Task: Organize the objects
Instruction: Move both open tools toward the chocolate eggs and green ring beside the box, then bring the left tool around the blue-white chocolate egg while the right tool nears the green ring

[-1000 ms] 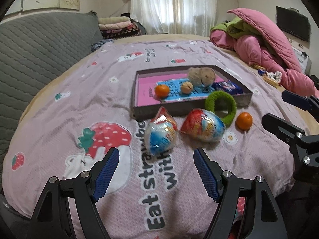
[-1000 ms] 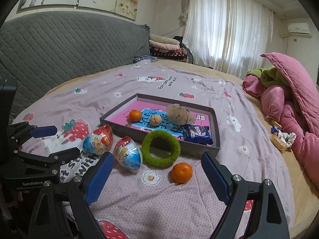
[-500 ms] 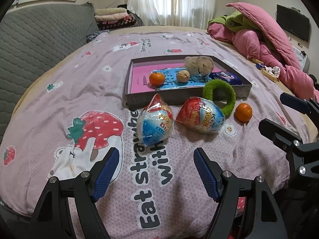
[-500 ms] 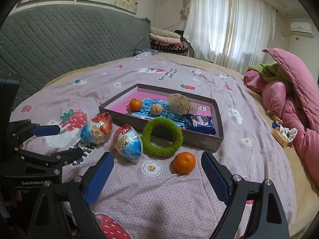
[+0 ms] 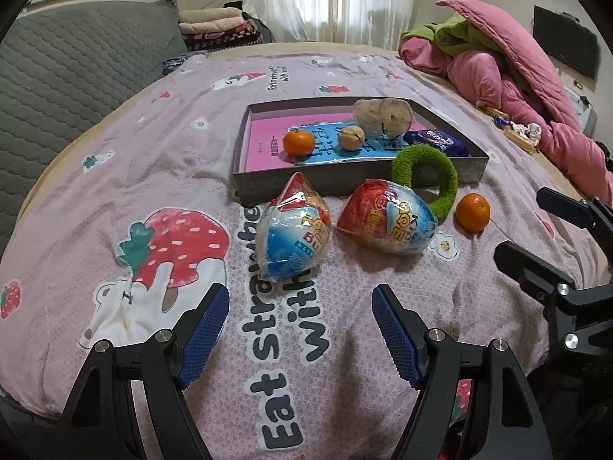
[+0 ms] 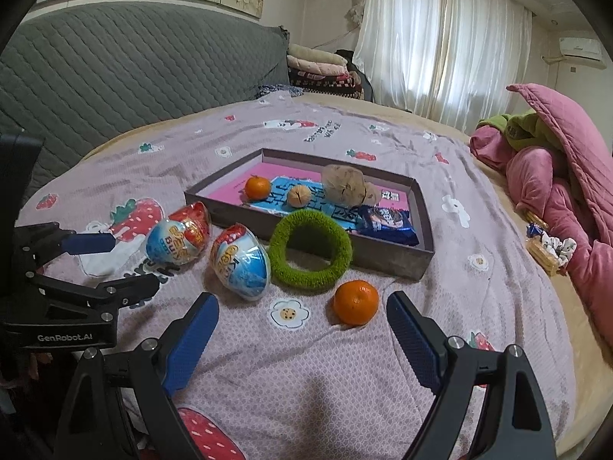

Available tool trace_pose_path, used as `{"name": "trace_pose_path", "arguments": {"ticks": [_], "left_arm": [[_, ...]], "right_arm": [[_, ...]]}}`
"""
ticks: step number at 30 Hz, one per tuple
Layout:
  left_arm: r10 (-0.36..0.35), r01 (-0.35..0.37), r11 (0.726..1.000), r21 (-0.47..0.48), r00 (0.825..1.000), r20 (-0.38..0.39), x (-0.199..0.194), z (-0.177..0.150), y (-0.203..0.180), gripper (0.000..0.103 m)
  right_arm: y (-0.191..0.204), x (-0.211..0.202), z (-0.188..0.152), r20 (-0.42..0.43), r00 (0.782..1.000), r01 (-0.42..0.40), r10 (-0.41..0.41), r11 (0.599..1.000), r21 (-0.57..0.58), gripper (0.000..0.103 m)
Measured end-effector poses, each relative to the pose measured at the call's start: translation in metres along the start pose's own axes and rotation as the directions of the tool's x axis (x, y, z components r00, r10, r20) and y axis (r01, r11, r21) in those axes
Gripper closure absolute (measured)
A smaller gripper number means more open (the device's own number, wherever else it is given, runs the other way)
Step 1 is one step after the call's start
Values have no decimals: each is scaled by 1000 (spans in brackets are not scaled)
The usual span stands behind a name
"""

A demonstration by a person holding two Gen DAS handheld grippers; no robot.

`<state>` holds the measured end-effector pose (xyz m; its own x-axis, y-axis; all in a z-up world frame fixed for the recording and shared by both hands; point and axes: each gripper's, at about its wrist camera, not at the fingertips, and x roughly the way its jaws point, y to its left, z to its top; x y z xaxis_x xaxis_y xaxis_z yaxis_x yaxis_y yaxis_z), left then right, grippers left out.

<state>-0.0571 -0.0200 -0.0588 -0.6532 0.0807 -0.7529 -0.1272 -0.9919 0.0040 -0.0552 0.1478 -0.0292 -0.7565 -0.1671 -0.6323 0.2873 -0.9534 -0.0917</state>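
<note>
Both tools are held low over the bed, each with its blue-padded fingers spread wide and nothing between them. The left tool [image 5: 299,329] fills the bottom of its own frame, and just above its gap lies a wrapped toy egg [image 5: 293,239] on the pink strawberry bedspread [image 5: 115,176]. A second wrapped egg [image 5: 387,218] lies to the right of the first, near it but apart. At centre right a green fuzzy ring [image 5: 427,180] leans against the front wall of a shallow grey tray [image 5: 239,168], and a loose orange [image 5: 472,211] sits on the bedspread just right of the ring. Inside the tray, in the upper middle of the frame, are another orange [image 5: 299,142], a walnut [image 5: 350,137], a beige plush toy [image 5: 383,115] and a dark blue snack packet [image 5: 436,142], all lying on a pink and blue printed sheet. In the right wrist view the right tool [image 6: 302,326] occupies the bottom of the frame, with the loose orange just above its gap, close to the right finger. A pink quilt [image 5: 517,65] is heaped at the upper right.
</note>
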Motion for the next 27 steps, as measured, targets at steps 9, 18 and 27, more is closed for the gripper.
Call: {"name": "trace_pose_path", "arguments": {"ticks": [9, 18, 27], "left_arm": [[-5, 4, 1000, -10, 1000, -14, 10, 2, -1, 25], [11, -12, 999, -34, 1000, -12, 16, 7, 6, 25], [23, -23, 999, -32, 1000, -4, 20, 12, 8, 25]], "right_arm": [[-4, 11, -5, -6, 1000, 9, -9, 1000, 9, 14], [-14, 16, -6, 2, 1000, 16, -17, 999, 50, 14], [-22, 22, 3, 10, 999, 34, -34, 998, 60, 14]]}}
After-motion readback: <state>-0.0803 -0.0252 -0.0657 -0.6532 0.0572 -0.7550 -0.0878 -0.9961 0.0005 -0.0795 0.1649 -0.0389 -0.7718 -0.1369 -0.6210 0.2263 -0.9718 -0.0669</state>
